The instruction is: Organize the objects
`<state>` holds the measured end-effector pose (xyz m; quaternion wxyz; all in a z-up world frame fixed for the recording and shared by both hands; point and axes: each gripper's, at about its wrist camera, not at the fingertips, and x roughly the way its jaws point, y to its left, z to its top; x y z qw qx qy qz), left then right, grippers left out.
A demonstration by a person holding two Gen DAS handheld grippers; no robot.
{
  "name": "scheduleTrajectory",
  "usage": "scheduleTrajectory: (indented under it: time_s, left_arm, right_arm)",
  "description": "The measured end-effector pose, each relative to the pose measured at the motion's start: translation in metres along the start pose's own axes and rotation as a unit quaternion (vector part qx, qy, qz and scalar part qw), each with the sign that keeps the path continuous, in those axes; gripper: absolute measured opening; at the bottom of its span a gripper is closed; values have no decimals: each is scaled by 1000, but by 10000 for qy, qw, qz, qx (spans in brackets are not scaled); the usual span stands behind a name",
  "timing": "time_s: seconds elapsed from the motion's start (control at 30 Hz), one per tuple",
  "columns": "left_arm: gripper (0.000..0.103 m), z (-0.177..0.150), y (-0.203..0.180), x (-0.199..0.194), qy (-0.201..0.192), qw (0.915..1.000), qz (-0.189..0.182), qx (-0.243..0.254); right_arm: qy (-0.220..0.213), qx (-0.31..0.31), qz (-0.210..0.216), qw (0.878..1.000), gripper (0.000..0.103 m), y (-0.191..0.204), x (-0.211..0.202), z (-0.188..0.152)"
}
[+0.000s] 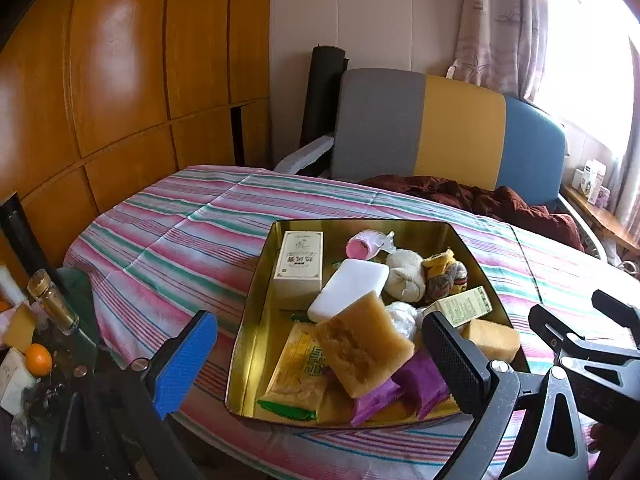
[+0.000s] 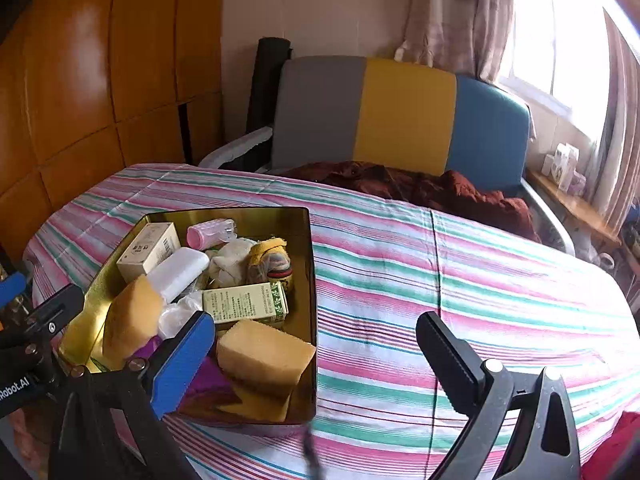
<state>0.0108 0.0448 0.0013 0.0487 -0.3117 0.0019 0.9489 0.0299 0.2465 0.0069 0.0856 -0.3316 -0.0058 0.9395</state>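
Left wrist view shows the left claw spread wide over the gold tin on the striped tabletop, likely lining up on a sponge. Right claw hangs spread, empty, beside the tin's edge.

tin: gold tray, sitting flat on striped cloth
sponges: tan sponge leaning on pile; second sponge lying in near right corner
boxes: cream box and green-print box lying flat
soap case: white case resting tilted, mid-tin
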Motion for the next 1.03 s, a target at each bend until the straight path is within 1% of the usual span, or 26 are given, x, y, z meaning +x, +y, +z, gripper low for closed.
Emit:
scheduleTrajectory:
  time_s: [0.1, 0.23, 0.47, 0.77, 1.03]
  left_arm:
    - [103, -3, 2, 2, 85, 10000, 18, -37]
    - [103, -4, 4, 3, 120, 9999, 51, -97]
    - [103, -5, 1, 6, 159, 9998, -29, -98]
    - [103, -5, 2, 12, 267, 9995, -68, -155]
    - [102, -5, 4, 15, 277, 9994, -78, -187]
  right_arm:
    - [-19, -132, 91, 9999, 103, 7, 0, -4]
    - [29, -115, 166, 9998, 103, 8, 4, -5]
    - [107, -17, 160, 9998, 103, 0, 7, -5]
    - [201, -93, 216, 9995, 103, 4, 13, -6]
    - [240, -136, 255, 9993, 103, 7, 16, -6]
